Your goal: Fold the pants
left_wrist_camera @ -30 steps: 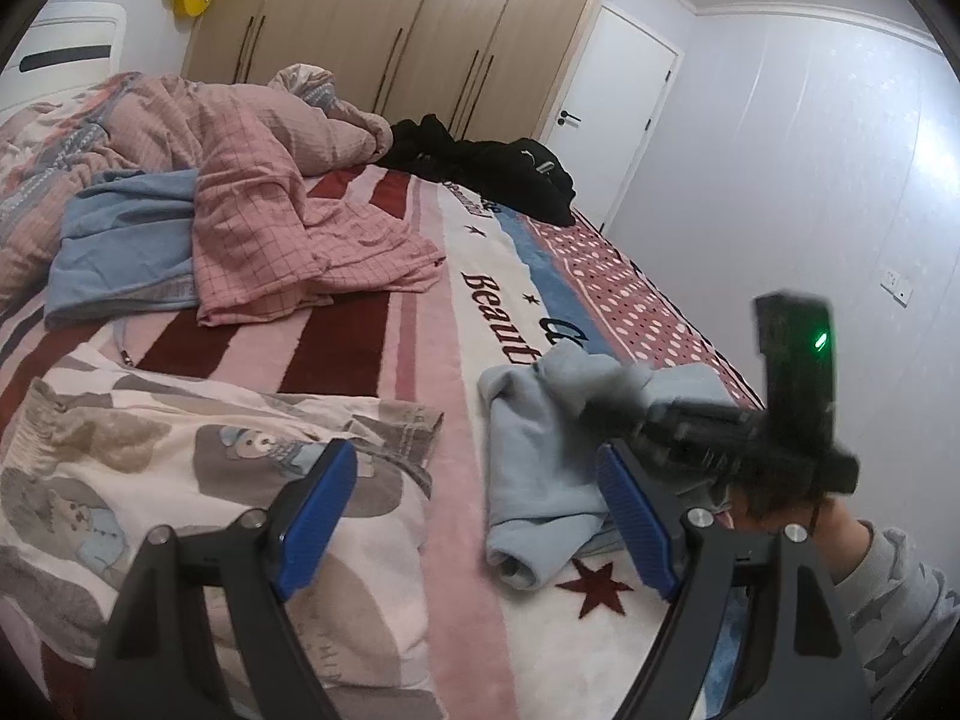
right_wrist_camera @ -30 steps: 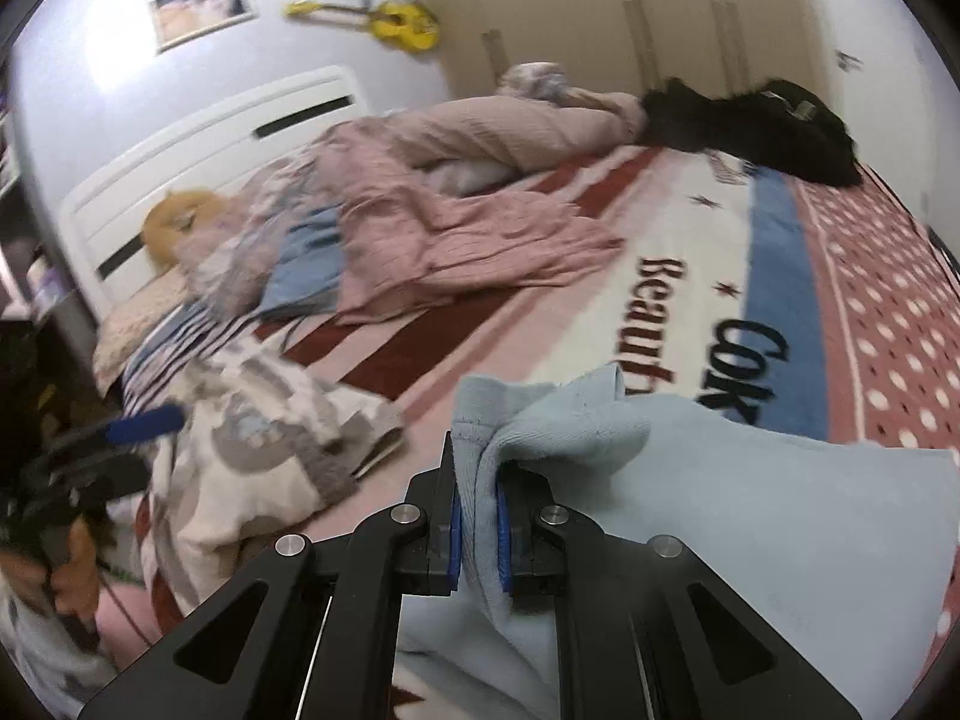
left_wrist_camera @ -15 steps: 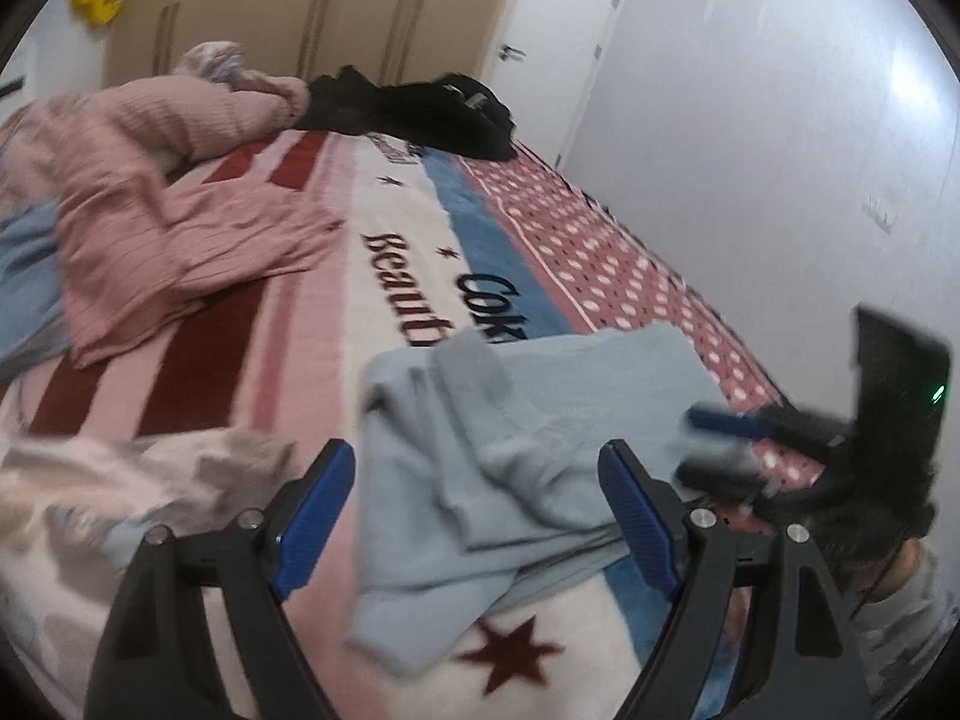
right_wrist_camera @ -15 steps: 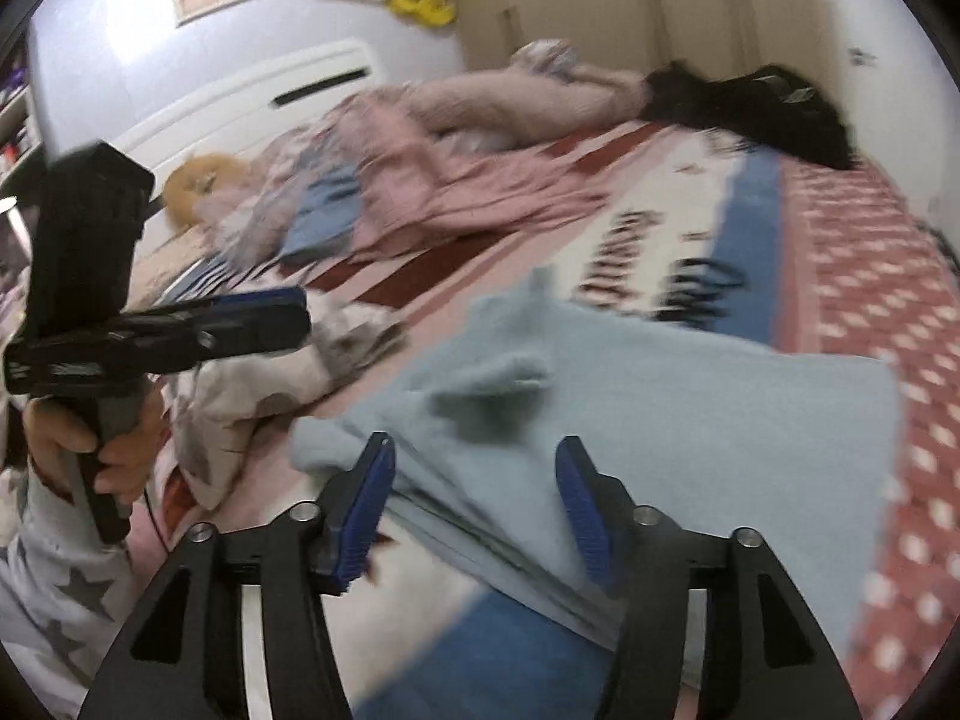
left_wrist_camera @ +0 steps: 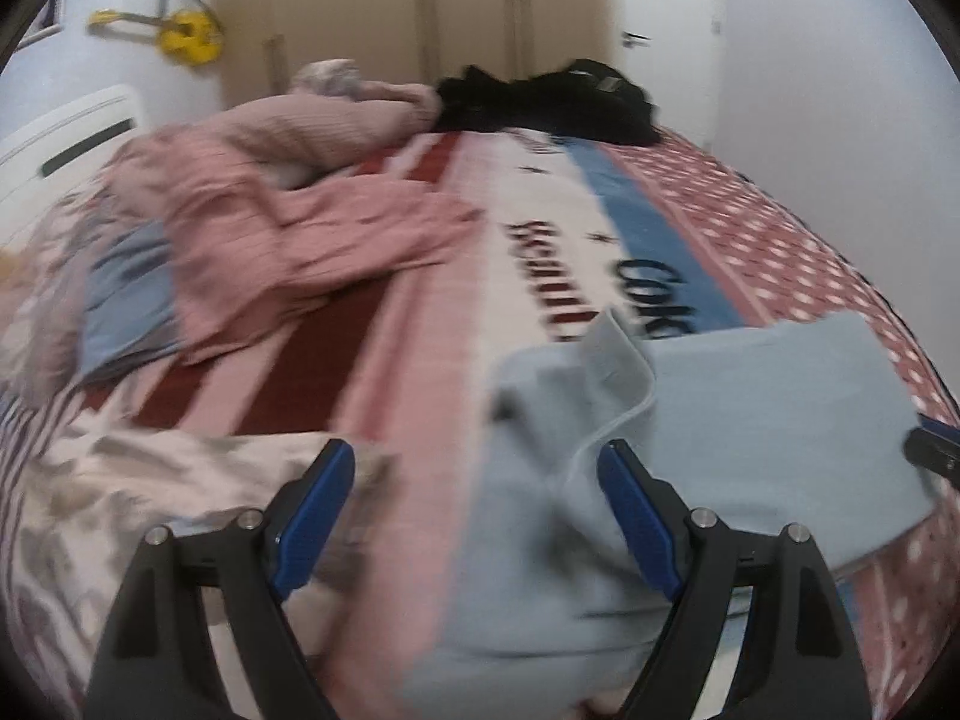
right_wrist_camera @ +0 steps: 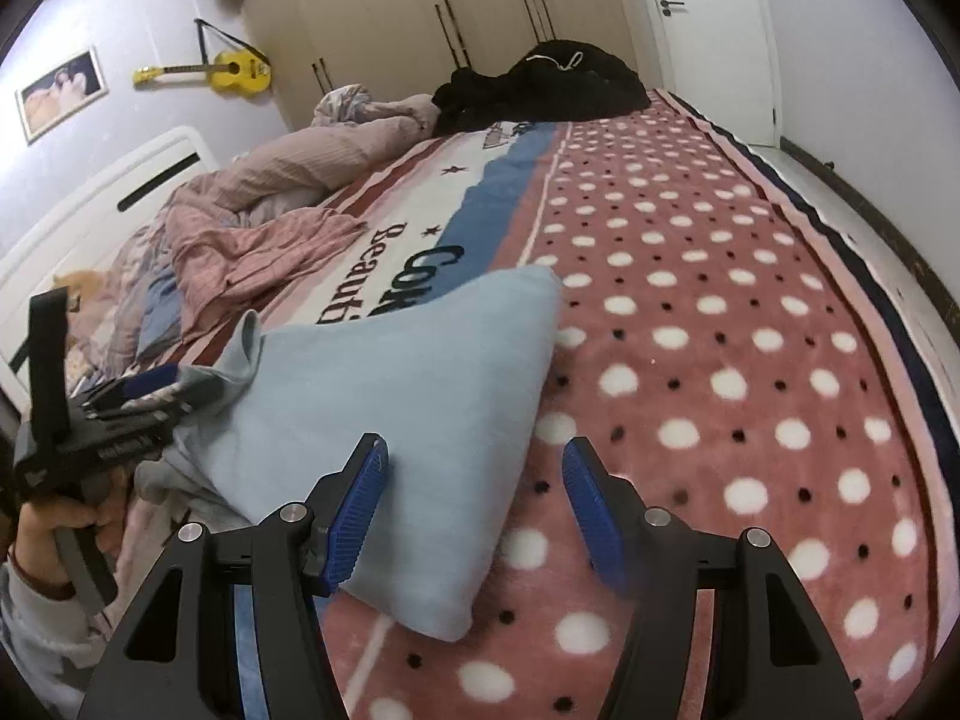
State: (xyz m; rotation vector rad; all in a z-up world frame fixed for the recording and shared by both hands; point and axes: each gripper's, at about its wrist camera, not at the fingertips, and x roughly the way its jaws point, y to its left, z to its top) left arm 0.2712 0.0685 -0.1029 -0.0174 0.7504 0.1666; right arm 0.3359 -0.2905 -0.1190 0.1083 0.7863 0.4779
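— Bedroom, is it? What's on the bed (right_wrist_camera: 750,312)?

— A pink polka-dot blanket, and on it the light blue pants (right_wrist_camera: 408,420), lying in a folded slab at the near side.

— And the right gripper (right_wrist_camera: 474,507)?

— Its blue fingers (right_wrist_camera: 360,507) are spread, with nothing pinched. The near corner of the pants lies between them, against the left finger; the right finger is over bare blanket.

— The left gripper (left_wrist_camera: 474,516)?

— Wide apart too, its fingers (left_wrist_camera: 639,519) holding nothing. It hangs over the left end of the pants, where a flap of cloth curls up. The view is blurred.

— Further out?

— To the left, a cartoon-print garment (left_wrist_camera: 120,516); beyond it a rumpled pink quilt (right_wrist_camera: 270,252). At the far end a black heap of clothes (right_wrist_camera: 540,84), then wardrobes (right_wrist_camera: 432,18), with a yellow guitar (right_wrist_camera: 234,73) on the wall.
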